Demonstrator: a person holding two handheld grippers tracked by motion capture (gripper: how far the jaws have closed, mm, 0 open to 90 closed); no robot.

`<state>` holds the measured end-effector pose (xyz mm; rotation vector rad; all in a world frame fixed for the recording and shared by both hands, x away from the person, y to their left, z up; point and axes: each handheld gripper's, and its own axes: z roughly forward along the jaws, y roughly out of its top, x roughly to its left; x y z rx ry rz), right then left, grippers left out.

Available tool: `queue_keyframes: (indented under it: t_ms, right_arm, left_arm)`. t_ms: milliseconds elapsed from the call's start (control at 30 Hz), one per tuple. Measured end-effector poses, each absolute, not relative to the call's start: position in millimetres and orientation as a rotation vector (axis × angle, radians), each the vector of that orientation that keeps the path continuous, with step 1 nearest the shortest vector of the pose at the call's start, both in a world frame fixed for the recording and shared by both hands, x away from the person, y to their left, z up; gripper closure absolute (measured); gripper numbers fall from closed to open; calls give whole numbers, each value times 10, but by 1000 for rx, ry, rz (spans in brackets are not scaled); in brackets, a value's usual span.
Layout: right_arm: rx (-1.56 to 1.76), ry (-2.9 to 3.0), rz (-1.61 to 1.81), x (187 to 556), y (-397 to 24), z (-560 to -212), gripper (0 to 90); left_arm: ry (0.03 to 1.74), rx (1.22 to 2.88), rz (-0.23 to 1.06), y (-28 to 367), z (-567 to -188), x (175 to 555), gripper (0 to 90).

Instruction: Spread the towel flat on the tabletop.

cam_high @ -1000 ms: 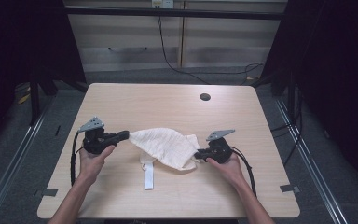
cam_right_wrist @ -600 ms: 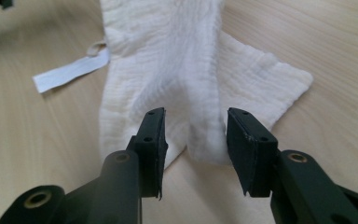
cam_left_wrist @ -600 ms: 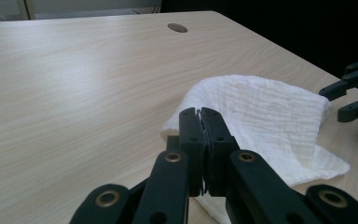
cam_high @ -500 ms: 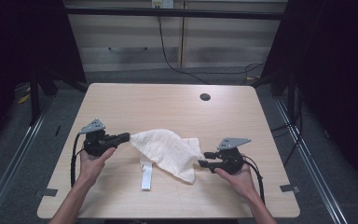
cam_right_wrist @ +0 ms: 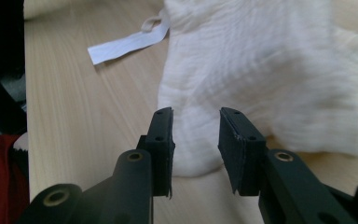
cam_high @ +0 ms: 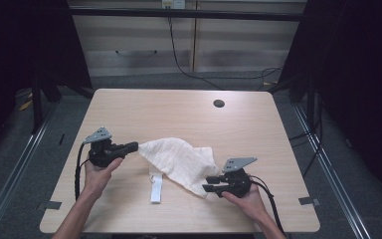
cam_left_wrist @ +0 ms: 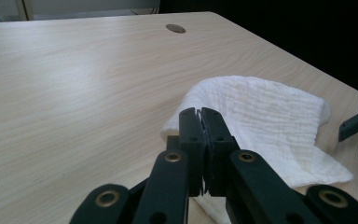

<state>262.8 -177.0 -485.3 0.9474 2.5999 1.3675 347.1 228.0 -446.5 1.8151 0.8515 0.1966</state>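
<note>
- While its jaws are pressed together on the cloth's left corner, the left gripper (cam_high: 131, 146) rests low on the table (cam_high: 144, 107).
- The white muslin cloth (cam_high: 179, 160) lies rumpled between both grippers, its white tag (cam_high: 155, 188) trailing toward the person.
- The right gripper (cam_high: 210, 184), jaws parted and just now narrowing, holds nothing; the cloth's near corner lies between its tips, unpinched.
</note>
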Motion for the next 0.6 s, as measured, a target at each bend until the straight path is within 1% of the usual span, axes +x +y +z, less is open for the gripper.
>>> queue_keyframes:
  t_ms: [67, 100, 167, 200, 300, 400, 600]
  right_arm:
    - [915, 2639, 1333, 2626, -1696, -4897, 646]
    - [904, 2655, 1330, 2623, -1648, -4935, 626]
    - [884, 2673, 1314, 2618, -1627, -4948, 622]
    - [863, 2673, 1271, 2603, -1600, -4955, 609]
    - [864, 2672, 1278, 2613, -1606, -4969, 581]
    - [880, 2674, 1274, 2609, -1611, -5001, 571]
    - [807, 2692, 1245, 2572, -1559, -5028, 570]
  left_arm:
    - [852, 1814, 198, 2281, -4468, 3475, 881]
    - [854, 1814, 197, 2278, -4471, 3480, 881]
    - [855, 1813, 195, 2260, -4478, 3494, 881]
    - [856, 1814, 196, 2254, -4477, 3493, 881]
    - [846, 1821, 196, 2247, -4476, 3497, 880]
    - [852, 1819, 196, 2255, -4480, 3502, 880]
    - [854, 1821, 196, 2261, -4484, 3503, 880]
